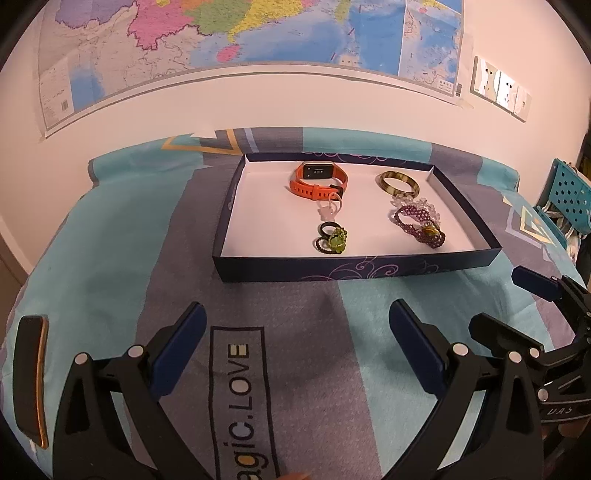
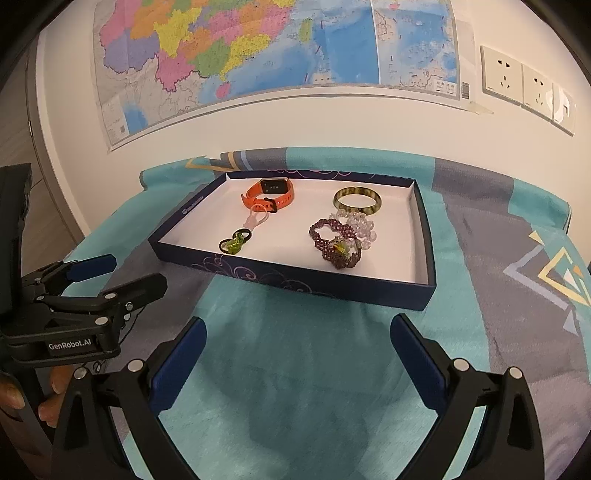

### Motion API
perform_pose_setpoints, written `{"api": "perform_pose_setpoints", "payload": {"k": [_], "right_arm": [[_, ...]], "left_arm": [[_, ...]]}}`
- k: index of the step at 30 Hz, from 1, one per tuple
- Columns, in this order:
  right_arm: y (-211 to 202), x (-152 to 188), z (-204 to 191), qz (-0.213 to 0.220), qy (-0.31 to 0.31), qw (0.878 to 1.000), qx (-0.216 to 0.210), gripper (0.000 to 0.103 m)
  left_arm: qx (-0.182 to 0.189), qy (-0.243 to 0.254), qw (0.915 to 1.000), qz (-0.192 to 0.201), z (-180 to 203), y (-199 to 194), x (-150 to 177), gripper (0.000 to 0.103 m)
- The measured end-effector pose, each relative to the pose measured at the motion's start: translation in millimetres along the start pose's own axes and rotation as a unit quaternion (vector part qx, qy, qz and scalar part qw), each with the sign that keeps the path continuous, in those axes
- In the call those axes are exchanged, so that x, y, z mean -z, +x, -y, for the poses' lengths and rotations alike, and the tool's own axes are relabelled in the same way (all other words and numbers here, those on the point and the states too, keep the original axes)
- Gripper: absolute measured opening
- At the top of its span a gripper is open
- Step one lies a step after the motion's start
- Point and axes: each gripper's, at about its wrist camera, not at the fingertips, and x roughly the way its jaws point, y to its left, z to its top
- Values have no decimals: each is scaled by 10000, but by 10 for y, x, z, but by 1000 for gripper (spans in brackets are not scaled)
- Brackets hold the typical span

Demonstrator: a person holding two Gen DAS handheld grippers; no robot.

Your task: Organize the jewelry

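Note:
A shallow dark-blue box with a white floor (image 1: 354, 264) (image 2: 295, 278) lies on the bed. Inside it are an orange watch (image 1: 317, 179) (image 2: 269, 194), a yellow-brown bangle (image 1: 397, 182) (image 2: 356, 201), a purple bead bracelet (image 1: 419, 225) (image 2: 332, 243) lying on a clear bead bracelet (image 1: 417, 203) (image 2: 360, 227), a pale pink ring (image 1: 330, 208) (image 2: 255, 218) and black rings with a green ornament (image 1: 332, 240) (image 2: 234, 242). My left gripper (image 1: 297, 334) is open and empty in front of the box. My right gripper (image 2: 298, 343) is open and empty, to the right of the left one.
The bed has a turquoise and grey cover (image 1: 122, 240) (image 2: 498, 295). A dark phone (image 1: 31, 376) lies at its left edge. A map (image 1: 240, 33) and wall sockets (image 2: 524, 86) are on the wall behind. A blue perforated basket (image 1: 567, 192) stands to the right.

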Motion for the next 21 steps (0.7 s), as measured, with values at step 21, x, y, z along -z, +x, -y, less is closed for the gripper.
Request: {"api": "perform_pose_setpoints", "payload": {"k": [21], "right_arm": [[-18,47,-14,-16,10,10000,18,96]], "left_arm": [[-51,-29,10000,7,14,-31,52,98]]}}
